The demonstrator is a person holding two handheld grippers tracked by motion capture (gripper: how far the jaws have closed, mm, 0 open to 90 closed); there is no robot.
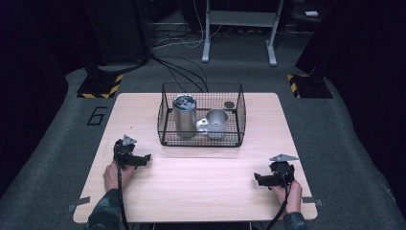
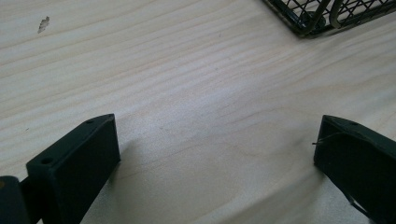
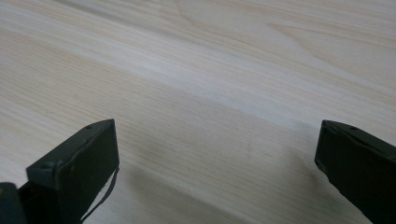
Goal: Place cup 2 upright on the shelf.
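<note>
Careful: both of your tools rest low on the tabletop (image 1: 201,187), jaws spread wide and gripping nothing. Ahead of your left hand-held gripper (image 1: 143,158), and well up and across from your right hand-held gripper (image 1: 259,179), stands the wire basket (image 1: 165,120). It holds a tall steel canister (image 1: 185,117) upright, a steel mug (image 1: 217,123) just beside it, and a small dark disc (image 1: 230,104) behind. Reaching in steeply could catch a jaw on the mesh rim and drag the basket, or knock the canister against the mug.
</note>
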